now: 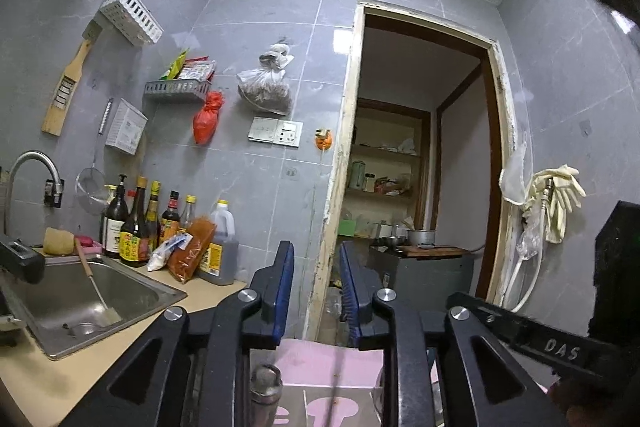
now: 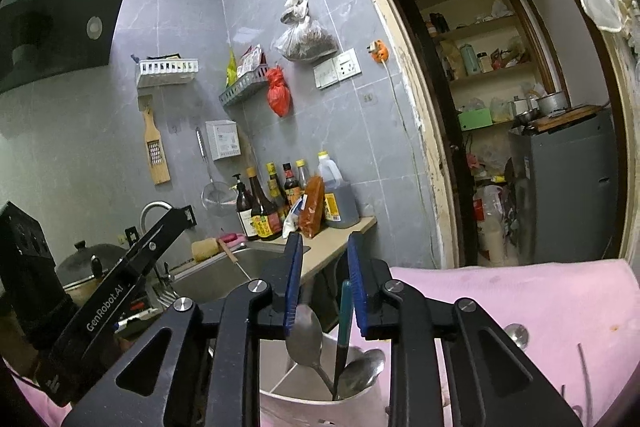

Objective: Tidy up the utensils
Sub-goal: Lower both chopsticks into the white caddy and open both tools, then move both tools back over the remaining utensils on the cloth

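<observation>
In the right wrist view a white utensil holder stands on a pink cloth right below my right gripper. It holds two metal spoons and a green-handled utensil. The green handle rises between the blue pads, close to the right one, and the pads do not press on it. My left gripper stands open over the pink cloth with nothing between its fingers. A metal cylinder and a thin rod show below it.
A steel sink with a wooden-handled brush lies to the left. Sauce bottles crowd the counter's back corner. A lidded pot sits beyond the left gripper's body. A doorway opens to a pantry.
</observation>
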Action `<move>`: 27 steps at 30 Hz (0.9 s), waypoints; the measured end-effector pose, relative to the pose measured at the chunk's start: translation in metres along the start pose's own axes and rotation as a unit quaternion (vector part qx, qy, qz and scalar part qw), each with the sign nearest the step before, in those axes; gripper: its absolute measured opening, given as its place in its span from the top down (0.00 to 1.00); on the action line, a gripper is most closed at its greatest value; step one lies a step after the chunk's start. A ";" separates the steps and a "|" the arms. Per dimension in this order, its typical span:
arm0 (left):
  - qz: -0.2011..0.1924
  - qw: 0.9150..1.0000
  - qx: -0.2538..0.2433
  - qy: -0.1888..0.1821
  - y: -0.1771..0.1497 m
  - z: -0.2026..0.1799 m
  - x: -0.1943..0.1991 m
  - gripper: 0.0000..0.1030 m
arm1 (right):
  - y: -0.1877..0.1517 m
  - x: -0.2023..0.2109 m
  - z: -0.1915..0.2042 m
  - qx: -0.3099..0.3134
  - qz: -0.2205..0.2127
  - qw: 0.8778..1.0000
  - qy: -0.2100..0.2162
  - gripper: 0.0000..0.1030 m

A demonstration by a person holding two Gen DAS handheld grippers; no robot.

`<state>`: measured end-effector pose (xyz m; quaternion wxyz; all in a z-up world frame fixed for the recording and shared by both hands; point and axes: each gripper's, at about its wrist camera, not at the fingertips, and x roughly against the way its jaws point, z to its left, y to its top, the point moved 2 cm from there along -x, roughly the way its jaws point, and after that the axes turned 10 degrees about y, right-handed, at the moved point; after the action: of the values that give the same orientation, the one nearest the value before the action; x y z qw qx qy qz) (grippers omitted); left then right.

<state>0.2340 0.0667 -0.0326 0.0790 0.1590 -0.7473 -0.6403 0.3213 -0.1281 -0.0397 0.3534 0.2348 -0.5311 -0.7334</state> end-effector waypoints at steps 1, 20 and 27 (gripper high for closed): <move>0.004 1.000 0.001 0.003 0.004 0.001 0.001 0.76 | 0.003 0.004 0.001 0.001 0.000 1.000 -0.003 0.74; 0.125 0.992 -0.007 0.006 0.039 -0.029 0.034 0.01 | 0.059 0.132 0.004 0.071 -0.003 0.982 -0.174 0.02; 0.130 0.991 -0.032 -0.001 0.032 -0.063 0.055 0.00 | 0.063 0.175 -0.007 0.106 -0.001 0.964 -0.246 0.01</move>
<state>0.1982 -0.0066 0.0049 0.1660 0.0568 -0.7408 -0.6484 0.2316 -0.2782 0.0226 0.1842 0.0841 -0.6759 -0.7086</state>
